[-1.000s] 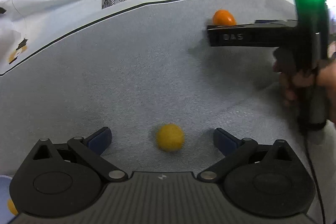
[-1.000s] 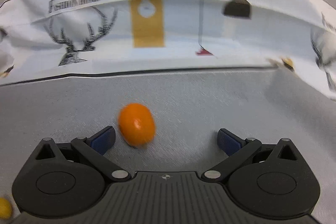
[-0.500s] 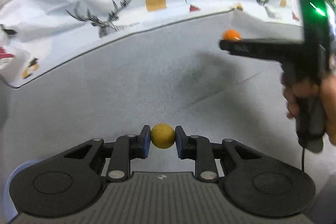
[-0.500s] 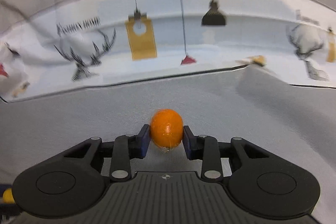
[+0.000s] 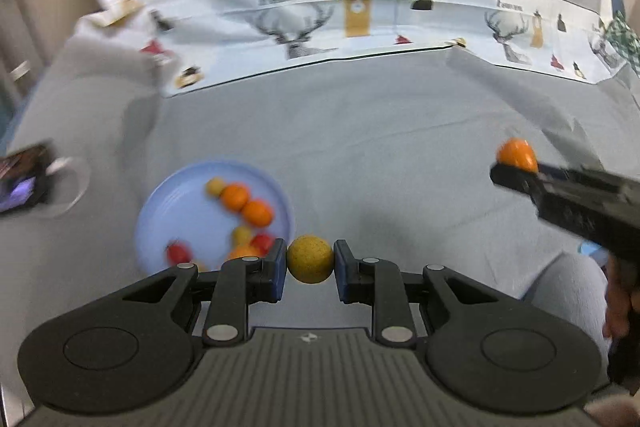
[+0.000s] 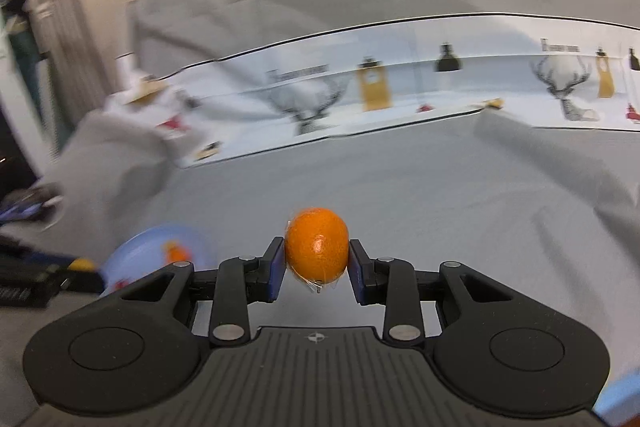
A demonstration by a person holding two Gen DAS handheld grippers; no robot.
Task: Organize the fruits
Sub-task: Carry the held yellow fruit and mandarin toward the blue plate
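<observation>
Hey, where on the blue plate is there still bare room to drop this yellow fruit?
On the blue plate, the left and far-left part is bare. Crowded: the right and near side, where oranges, small yellow and red fruits cluster beside the left gripper holding the yellow fruit.

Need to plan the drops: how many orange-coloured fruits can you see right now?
4: two side by side mid-plate, one at its near edge behind the left tongs, one gripped in the right tongs. More may be hidden.

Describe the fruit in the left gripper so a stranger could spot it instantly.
Find the blue plate of fruit on the grey cloth. Just right of it, the left gripper pinches a yellow ball-shaped fruit: dull, speckled, unlike the glossy orange fruit in the right gripper.
</observation>
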